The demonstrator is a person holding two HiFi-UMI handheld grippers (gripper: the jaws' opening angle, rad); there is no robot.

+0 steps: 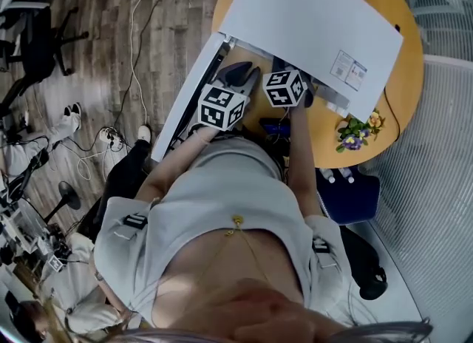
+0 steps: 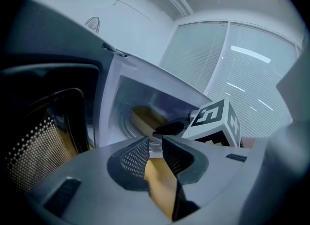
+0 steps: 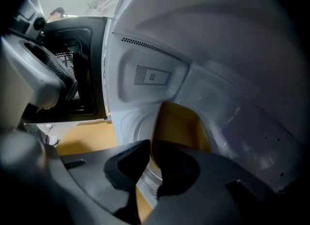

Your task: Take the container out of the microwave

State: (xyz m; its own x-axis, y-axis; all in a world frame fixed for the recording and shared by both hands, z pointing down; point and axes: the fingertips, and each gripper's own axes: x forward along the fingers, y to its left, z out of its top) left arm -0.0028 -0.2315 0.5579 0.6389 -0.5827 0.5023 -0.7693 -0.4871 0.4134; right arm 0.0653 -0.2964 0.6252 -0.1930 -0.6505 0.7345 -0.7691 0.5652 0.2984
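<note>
While the white microwave [image 1: 310, 24] stands on the round orange tabletop [image 1: 325, 131] with its door [image 1: 188, 97] swung wide to the person's left, both tools are at the open cavity. The yellow container [image 3: 181, 124] is inside the oven, resting on the ribbed floor of the cavity, well back from the door.

The right tool [image 3: 151, 158] reaches into the cavity. Its jaws stand close together at the container's near wall, one on the outside and one on the inside, and they seem to be pinched on that wall, though the dim light makes the contact hard to confirm. In the left gripper view the same container [image 2: 145, 117] shows as a pale yellow tub with the right tool's dark jaw lying across its end and its marker cube [image 2: 215, 120] just beside.

The left tool [image 2: 155, 146] is in front of the opening, outside the cavity, with its jaws a narrow gap apart and nothing between them; only orange tabletop shows through the gap.

A small bunch of flowers [image 1: 356, 131] lies on the tabletop near the microwave's right corner.
</note>
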